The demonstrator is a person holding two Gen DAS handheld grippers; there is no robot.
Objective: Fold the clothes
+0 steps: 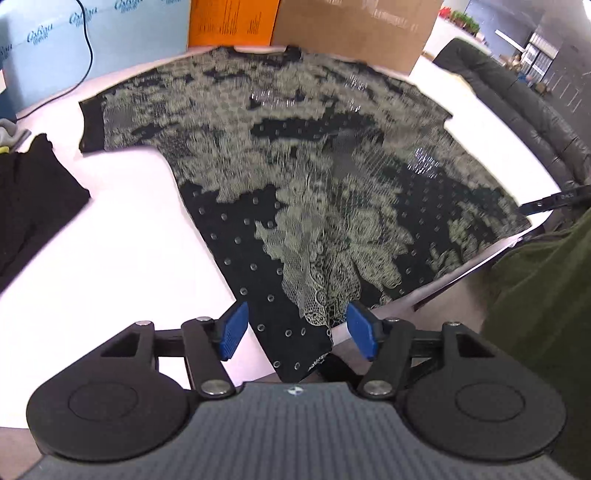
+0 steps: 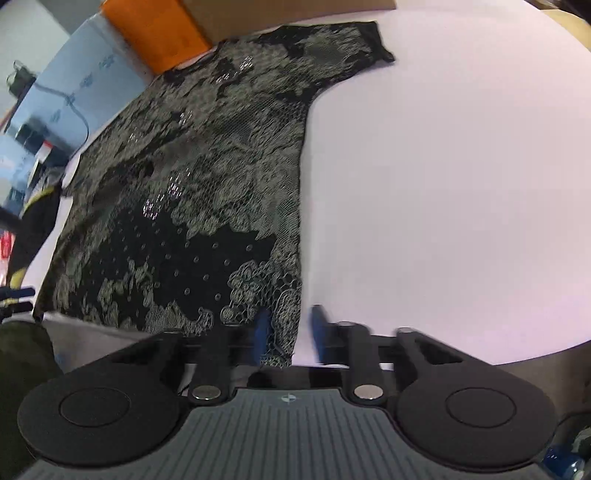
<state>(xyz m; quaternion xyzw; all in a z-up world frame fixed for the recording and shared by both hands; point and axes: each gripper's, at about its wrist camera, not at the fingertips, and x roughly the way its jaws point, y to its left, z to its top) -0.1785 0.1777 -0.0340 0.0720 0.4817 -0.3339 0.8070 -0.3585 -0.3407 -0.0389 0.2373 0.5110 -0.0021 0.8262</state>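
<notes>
A black T-shirt with a pale lace-like print [image 1: 295,166] lies spread flat on the white table [image 1: 129,240], its neck toward the far boxes. My left gripper [image 1: 297,328] is open low over the near left hem corner, which lies between the blue pads [image 1: 232,328] without being pressed. In the right wrist view the same T-shirt [image 2: 203,166] fills the left half of the table [image 2: 443,184]. My right gripper [image 2: 290,332] is blurred at the near right hem corner. Its pads [image 2: 319,332] stand a little apart, with the cloth edge between them.
A folded black garment [image 1: 33,199] lies at the table's left. An orange box [image 1: 232,22], a cardboard box [image 1: 351,29] and a blue foam panel [image 1: 55,48] with a black cable line the far edge. A dark sofa [image 1: 524,110] and a person's green sleeve [image 1: 535,314] are at the right.
</notes>
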